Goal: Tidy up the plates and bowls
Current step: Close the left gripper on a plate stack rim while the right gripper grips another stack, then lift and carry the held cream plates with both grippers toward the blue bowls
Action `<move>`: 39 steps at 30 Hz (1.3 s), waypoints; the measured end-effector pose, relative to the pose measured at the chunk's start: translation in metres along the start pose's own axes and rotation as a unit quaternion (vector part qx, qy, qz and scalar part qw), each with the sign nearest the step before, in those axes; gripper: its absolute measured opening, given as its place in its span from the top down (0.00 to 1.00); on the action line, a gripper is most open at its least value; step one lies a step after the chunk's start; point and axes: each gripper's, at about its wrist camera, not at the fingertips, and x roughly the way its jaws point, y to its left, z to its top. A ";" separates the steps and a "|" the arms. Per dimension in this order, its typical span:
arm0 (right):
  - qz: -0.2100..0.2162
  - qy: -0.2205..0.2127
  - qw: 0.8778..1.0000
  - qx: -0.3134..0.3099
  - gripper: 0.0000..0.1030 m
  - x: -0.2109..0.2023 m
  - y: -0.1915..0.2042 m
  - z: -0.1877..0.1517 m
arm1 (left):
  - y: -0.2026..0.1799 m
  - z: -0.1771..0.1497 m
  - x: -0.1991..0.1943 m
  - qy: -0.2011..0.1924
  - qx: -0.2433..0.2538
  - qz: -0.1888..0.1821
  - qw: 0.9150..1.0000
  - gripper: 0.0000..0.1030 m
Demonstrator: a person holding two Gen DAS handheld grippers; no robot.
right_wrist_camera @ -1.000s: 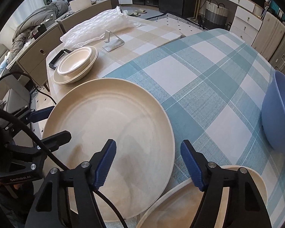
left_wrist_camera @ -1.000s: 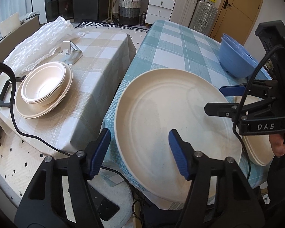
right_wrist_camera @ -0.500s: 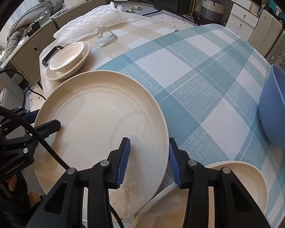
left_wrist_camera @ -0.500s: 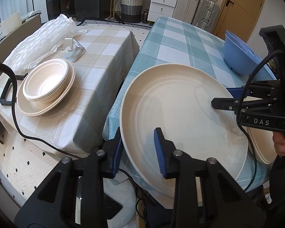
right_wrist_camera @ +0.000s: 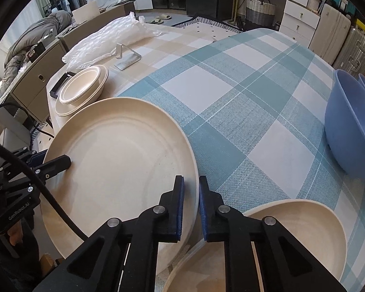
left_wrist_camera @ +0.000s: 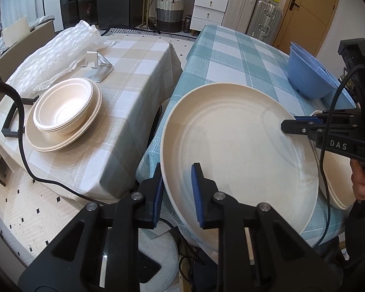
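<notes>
A large cream plate (left_wrist_camera: 241,150) (right_wrist_camera: 124,160) sits at the near corner of the teal checked table (left_wrist_camera: 231,56), held at two sides. My left gripper (left_wrist_camera: 176,194) has the plate's left rim between its blue pads, and its jaws are closing on it. My right gripper (right_wrist_camera: 190,204) is shut on the opposite rim, one pad above and one below. Cream bowls nested on a plate (left_wrist_camera: 63,112) (right_wrist_camera: 82,90) stand on the beige checked table. More cream plates (right_wrist_camera: 304,231) lie under my right gripper. Blue bowls (right_wrist_camera: 350,124) sit at the far right.
Bubble wrap (left_wrist_camera: 58,51) and a metal stand (left_wrist_camera: 97,68) lie behind the bowl stack on the beige table. A black handle (left_wrist_camera: 9,121) and cable cross its left edge. A gap of floor (left_wrist_camera: 172,46) separates the two tables. A hand (left_wrist_camera: 362,182) holds the right gripper.
Both grippers went from wide open to closed on the big plate's rim, left side and right side. Neither hand has shifted much.
</notes>
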 end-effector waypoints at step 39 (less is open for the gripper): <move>0.025 -0.094 0.994 0.049 0.91 -0.080 0.009 -0.020 | -0.011 0.017 -0.073 -0.078 0.002 0.008 0.997 0.85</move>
